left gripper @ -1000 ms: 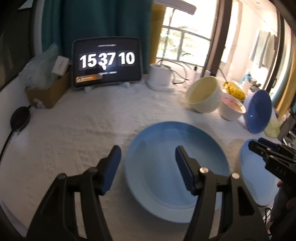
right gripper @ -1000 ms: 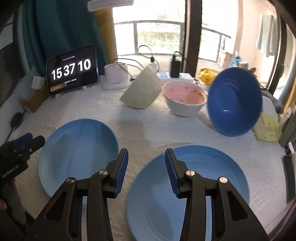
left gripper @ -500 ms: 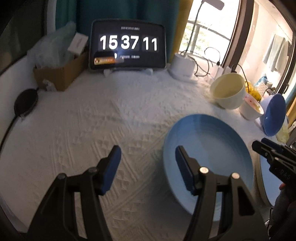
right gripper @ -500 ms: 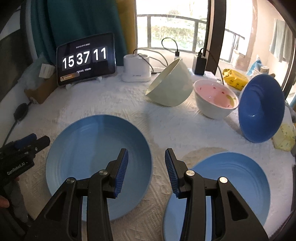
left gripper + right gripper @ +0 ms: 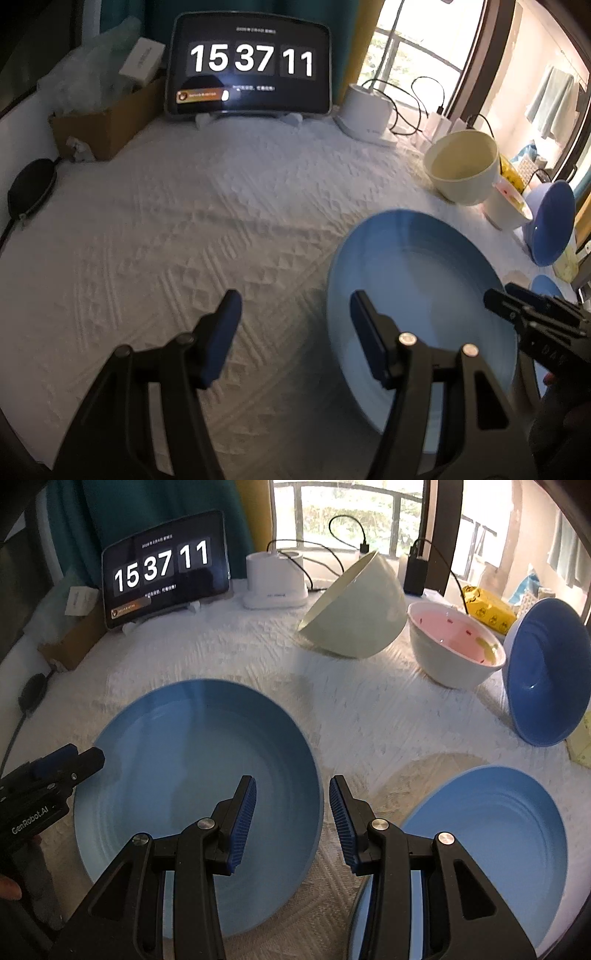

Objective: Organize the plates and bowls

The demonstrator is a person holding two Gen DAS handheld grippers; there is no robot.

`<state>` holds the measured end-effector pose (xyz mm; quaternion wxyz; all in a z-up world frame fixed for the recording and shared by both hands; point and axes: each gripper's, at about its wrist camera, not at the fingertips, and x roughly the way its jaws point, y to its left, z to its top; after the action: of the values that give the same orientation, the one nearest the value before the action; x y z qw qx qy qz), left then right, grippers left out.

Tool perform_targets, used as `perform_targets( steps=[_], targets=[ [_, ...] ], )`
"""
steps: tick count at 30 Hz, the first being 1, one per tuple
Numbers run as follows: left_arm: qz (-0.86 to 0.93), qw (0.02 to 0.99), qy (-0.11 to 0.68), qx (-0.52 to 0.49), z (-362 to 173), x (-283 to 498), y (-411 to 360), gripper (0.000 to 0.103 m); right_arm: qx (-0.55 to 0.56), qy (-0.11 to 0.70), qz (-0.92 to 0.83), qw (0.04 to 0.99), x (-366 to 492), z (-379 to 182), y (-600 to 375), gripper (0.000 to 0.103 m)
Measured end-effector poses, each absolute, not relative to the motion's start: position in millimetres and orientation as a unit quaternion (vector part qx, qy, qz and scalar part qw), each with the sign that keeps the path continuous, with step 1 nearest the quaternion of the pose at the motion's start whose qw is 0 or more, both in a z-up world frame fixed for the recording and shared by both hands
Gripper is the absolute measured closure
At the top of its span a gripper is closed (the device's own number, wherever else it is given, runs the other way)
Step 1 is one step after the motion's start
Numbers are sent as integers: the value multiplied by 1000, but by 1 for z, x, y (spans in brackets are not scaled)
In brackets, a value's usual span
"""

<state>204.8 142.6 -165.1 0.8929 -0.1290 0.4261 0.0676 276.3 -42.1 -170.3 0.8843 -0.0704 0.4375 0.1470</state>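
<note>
A white textured cloth (image 5: 369,716) carries two blue plates (image 5: 192,775), three bowls (image 5: 354,613) and a tablet clock (image 5: 166,579).

Both wrist cameras looked steeply down and forward along their own fingers, close above the white-covered worktop (image 5: 184,206). The left view faced the clock tablet (image 5: 251,66); the right sat further right. Both shared the tablet and the large blue plate (image 5: 192,775).
</note>
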Motion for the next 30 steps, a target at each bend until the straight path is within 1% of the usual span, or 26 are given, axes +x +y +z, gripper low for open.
perform_targets(
  steps=[6,13,16,17,18,20,22,24,30],
  targets=[
    [66,891,435,-116,-171,209,138,40,-74,459,150,873,280,-183,-39,59],
    [45,897,432,-84,-173,208,123,40,-80,454,152,875,279,-186,-37,59],
    [16,901,428,-73,-173,206,111,42,-86,449,155,876,277,-185,-35,68],
    [19,902,425,-74,-172,206,110,46,-88,447,157,876,276,-185,-34,75],
    [25,902,424,-74,-172,206,110,48,-92,445,157,877,275,-185,-33,76],
    [32,902,424,-80,-172,206,115,59,-93,444,157,877,275,-185,-32,76],
    [38,901,424,-80,-172,205,117,63,-89,443,160,878,274,-184,-34,77],
    [42,902,423,-75,-171,204,116,63,-87,438,161,880,273,-182,-34,79],
    [43,908,410,-77,-160,196,114,63,-84,421,165,888,266,-170,-38,79]
  ],
)
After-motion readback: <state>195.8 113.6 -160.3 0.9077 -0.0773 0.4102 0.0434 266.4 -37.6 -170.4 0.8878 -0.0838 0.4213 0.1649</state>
